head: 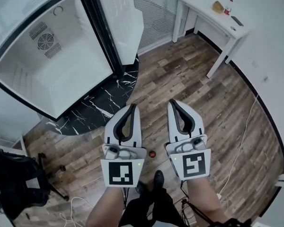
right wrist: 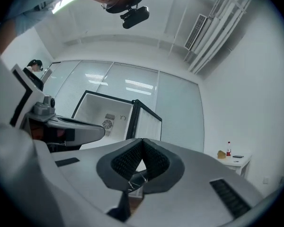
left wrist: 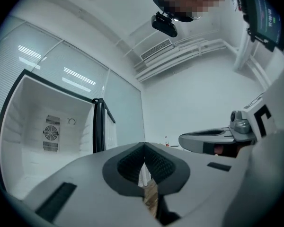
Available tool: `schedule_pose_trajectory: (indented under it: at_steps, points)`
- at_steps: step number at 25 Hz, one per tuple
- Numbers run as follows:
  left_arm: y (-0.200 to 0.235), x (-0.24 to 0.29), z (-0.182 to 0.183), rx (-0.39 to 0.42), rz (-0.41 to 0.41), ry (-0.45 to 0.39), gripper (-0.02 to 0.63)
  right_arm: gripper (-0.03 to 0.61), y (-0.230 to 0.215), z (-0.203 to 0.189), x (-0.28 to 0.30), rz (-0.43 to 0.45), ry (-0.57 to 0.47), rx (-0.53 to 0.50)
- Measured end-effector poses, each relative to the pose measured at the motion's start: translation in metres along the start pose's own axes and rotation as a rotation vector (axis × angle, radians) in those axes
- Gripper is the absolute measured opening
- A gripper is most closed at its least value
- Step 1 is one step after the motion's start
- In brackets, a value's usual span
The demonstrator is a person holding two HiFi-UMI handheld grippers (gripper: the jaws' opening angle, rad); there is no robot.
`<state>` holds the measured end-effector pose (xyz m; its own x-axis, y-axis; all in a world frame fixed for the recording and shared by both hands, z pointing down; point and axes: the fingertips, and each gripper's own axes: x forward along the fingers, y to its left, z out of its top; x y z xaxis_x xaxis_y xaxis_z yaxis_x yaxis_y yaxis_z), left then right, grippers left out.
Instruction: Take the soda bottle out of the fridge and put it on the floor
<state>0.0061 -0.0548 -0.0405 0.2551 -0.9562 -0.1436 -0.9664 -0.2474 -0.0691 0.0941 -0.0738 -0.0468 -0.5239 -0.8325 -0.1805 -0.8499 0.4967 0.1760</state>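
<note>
The fridge (head: 52,65) stands open at the upper left, its white inside bare with a fan grille on the back wall; it also shows in the left gripper view (left wrist: 42,136) and the right gripper view (right wrist: 104,115). A small round thing with a red top (head: 152,153), which may be the soda bottle seen from above, stands on the wood floor between my hands. My left gripper (head: 132,106) and right gripper (head: 172,101) are held side by side, well above the floor. Both are shut with nothing between their pads, and the tips meet in each gripper's own view (left wrist: 144,145) (right wrist: 142,141).
The fridge door (head: 120,18) swings out over a black marbled mat (head: 102,105). A white table (head: 203,11) at the back right carries a red-capped bottle (head: 228,6) and small items. A black stand (head: 19,178) and cables (head: 75,207) lie at the lower left.
</note>
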Motion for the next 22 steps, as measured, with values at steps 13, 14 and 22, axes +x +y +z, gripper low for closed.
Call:
schedule_pose_trajectory:
  at_steps: [13, 14, 22]
  points:
    - [0.029, -0.017, 0.112, 0.052, 0.036, -0.130, 0.011, 0.011, 0.013, 0.116, 0.011, 0.002, -0.112, -0.061]
    - [0.030, -0.019, 0.116, 0.051, 0.039, -0.133, 0.011, 0.011, 0.015, 0.121, 0.011, 0.001, -0.117, -0.064]
    - [0.037, -0.042, 0.140, 0.063, 0.044, -0.171, 0.011, 0.011, 0.033, 0.144, -0.004, -0.007, -0.136, -0.086]
